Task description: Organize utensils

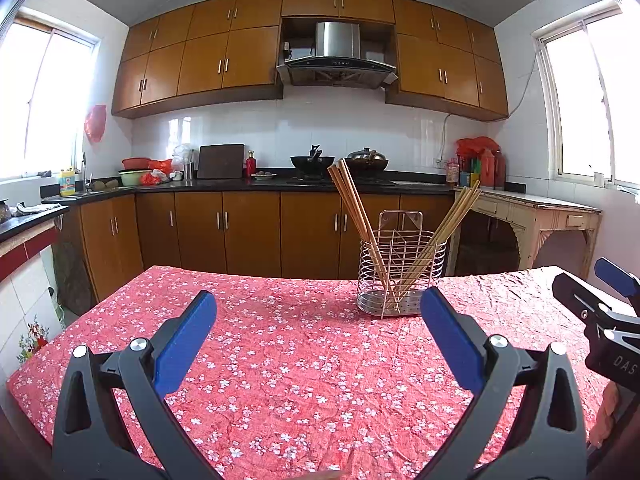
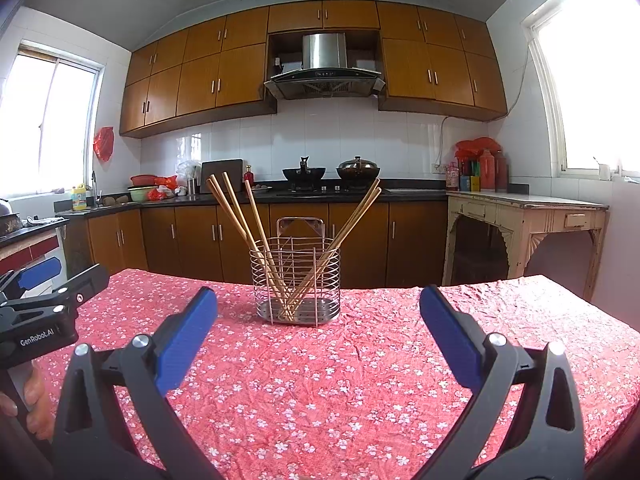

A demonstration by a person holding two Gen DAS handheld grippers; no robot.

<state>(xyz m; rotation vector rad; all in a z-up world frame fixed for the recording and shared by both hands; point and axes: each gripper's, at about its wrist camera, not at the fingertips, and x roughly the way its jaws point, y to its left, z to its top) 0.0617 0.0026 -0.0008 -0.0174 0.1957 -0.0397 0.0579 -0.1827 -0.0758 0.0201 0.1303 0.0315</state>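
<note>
Wire holder: one
Chopsticks: about seven, in two leaning bunches; exact count unclear
Woks: two
Grippers: two, left gripper and right gripper

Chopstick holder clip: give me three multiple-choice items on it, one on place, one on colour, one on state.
1. Where does the wire holder stand?
A. on the red flowered tablecloth
B. on the kitchen counter
C. on the floor

2. What colour are the tool pads?
A. green
B. blue
C. white

3. How are the chopsticks placed?
A. flat on the cloth
B. held in a tool
C. leaning in the holder, in two splayed groups

Answers: 1 A, its base rests on the cloth; 2 B, both views show blue pads; 3 C, the left tool and right tool are open and hold nothing.
</note>
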